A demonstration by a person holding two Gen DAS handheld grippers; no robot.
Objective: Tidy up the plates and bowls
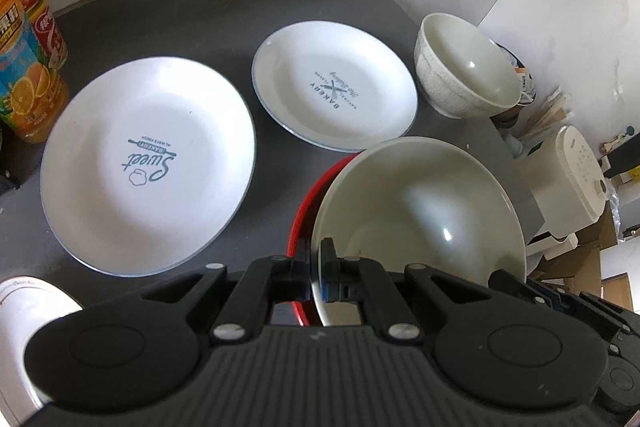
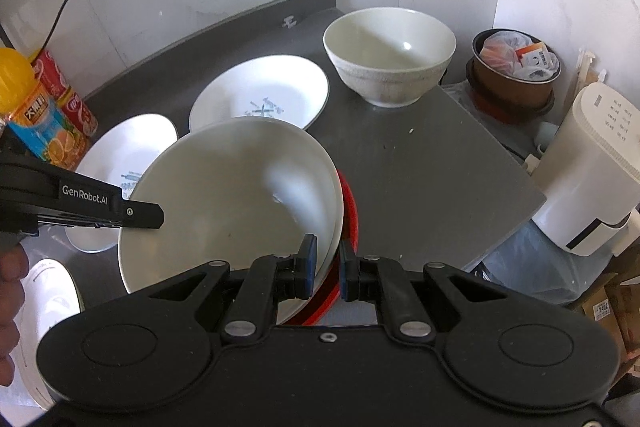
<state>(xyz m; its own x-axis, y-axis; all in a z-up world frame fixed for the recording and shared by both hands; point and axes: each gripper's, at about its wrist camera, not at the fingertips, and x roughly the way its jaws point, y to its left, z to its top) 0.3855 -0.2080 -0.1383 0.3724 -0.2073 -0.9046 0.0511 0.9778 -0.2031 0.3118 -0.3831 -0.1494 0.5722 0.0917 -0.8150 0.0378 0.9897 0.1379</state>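
- Because the big pale shallow bowl (image 1: pixel 420 211) sits on top, only a thin curved edge of the red plate (image 1: pixel 308 211) under it shows.
- The left hand-held gripper (image 1: pixel 316 259) pinches the near rim of the pale bowl, with its fingers close together.
- The right hand-held gripper (image 2: pixel 327 259) is narrow too, with the bowl's rim and the red edge between its fingers. I cannot tell if they press on it.
- The pale bowl is tilted, near the front of the dark grey worktop (image 2: pixel 420 163).
- Two white round plates with blue writing lie flat behind it: a big one (image 1: pixel 148 163) and a smaller one (image 1: pixel 336 87), apart from each other.
- A deep cream bowl (image 2: pixel 390 55) stands upright near the worktop's far corner.
- Orange drink bottles and red cans (image 1: pixel 28 39) are cut off at the left edge.
- A white thing (image 1: pixel 24 327) at the bottom left is half hidden.
- A cream machine (image 2: pixel 592 167) and a brown pot of rubbish (image 2: pixel 516 67) sit past the worktop.
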